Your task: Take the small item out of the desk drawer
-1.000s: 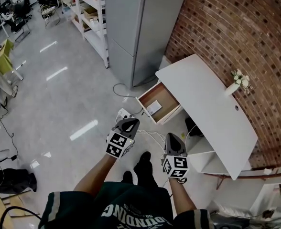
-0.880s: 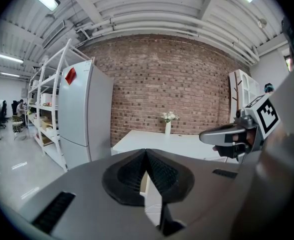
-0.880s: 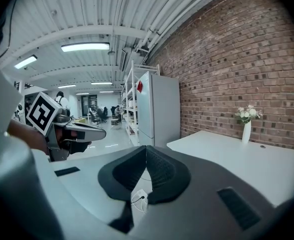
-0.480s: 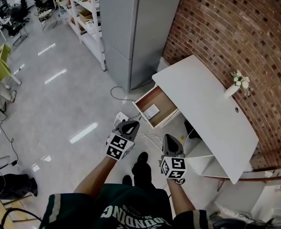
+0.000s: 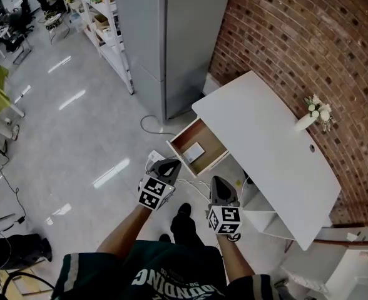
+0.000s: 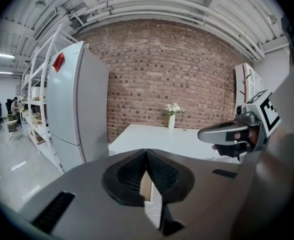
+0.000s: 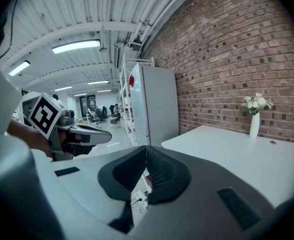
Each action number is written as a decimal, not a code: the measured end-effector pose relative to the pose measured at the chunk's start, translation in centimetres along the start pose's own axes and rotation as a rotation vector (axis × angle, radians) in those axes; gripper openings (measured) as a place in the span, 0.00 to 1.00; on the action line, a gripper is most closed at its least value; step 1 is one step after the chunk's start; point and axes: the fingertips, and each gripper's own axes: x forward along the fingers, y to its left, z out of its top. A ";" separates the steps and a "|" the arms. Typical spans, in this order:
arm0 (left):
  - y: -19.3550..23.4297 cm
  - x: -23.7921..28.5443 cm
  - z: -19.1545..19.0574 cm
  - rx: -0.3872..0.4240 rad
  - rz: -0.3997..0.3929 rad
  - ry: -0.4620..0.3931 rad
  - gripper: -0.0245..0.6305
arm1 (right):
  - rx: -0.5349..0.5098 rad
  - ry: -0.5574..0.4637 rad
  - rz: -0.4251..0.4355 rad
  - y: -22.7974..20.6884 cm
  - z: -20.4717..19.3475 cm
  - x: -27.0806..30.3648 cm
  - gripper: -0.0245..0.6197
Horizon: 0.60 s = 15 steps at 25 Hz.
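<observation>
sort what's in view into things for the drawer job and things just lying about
For the job: desk drawer, open; small white item inside it; left hand-held gripper, right hand-held gripper, both shut and empty.
Just lying about: fridge; vase of flowers; shelving; power strip.

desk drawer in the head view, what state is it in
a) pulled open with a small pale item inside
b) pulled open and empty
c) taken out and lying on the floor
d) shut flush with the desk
A: the drawer stands pulled out from under the white desk, and a small pale item lies on its brown bottom.
</observation>
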 end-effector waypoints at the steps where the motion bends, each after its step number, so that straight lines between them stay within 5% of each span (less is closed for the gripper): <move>1: 0.2 0.8 0.2 0.001 0.000 0.005 0.06 | 0.002 0.004 0.002 -0.6 0.2 0.5 0.08; 15: 1.4 7.7 2.3 0.040 0.014 0.074 0.06 | 0.038 0.039 0.069 -4.9 1.1 6.9 0.08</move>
